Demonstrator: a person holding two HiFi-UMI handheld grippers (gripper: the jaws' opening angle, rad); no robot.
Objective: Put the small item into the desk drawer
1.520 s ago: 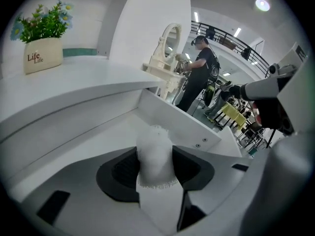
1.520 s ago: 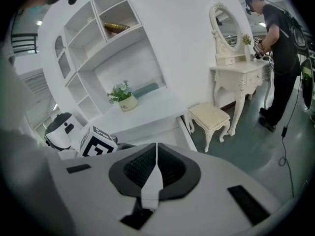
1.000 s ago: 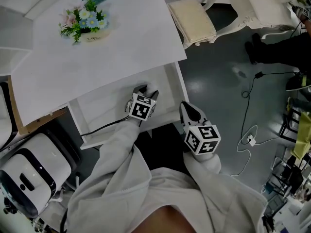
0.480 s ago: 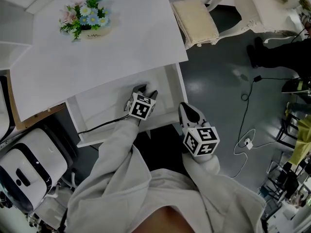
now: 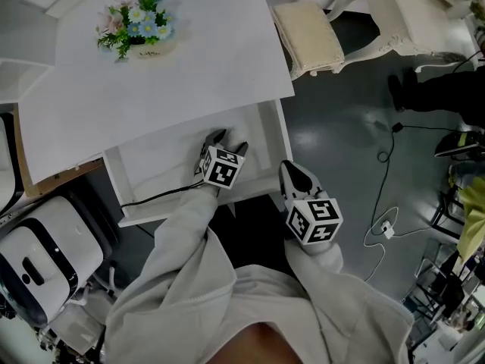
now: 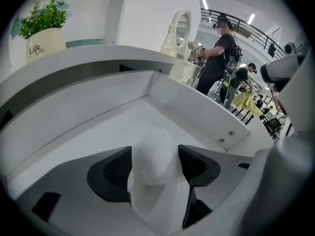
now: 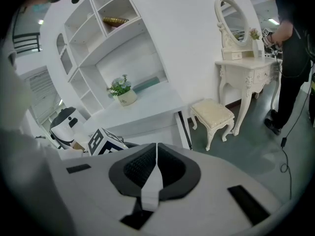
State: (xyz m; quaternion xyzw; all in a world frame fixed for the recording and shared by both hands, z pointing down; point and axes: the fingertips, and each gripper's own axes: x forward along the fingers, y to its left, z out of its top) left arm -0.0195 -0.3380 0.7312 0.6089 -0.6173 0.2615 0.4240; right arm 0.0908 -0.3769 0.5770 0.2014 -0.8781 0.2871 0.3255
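Note:
The white desk's drawer [image 5: 163,169] stands pulled out under the desk top [image 5: 151,82]. My left gripper [image 5: 227,141] reaches down into it. In the left gripper view a small white crumpled item [image 6: 153,156] sits between the dark pads, low over the drawer floor [image 6: 113,132]. The left gripper [image 6: 155,165] has its jaws opening, and the pads stand right beside the item without squeezing it. My right gripper [image 5: 292,174] hangs beside the drawer's right front corner, over the floor. In its own view the right gripper [image 7: 156,168] is shut with nothing in it.
A flower pot [image 5: 136,32] stands at the desk's far left. A cushioned stool [image 5: 307,36] is right of the desk. A white machine [image 5: 42,260] sits at the lower left, and a cable [image 5: 386,218] lies on the floor. A person [image 6: 219,53] stands in the background.
The left gripper's fingers have spread wider apart inside the drawer. The right gripper has stayed where it was.

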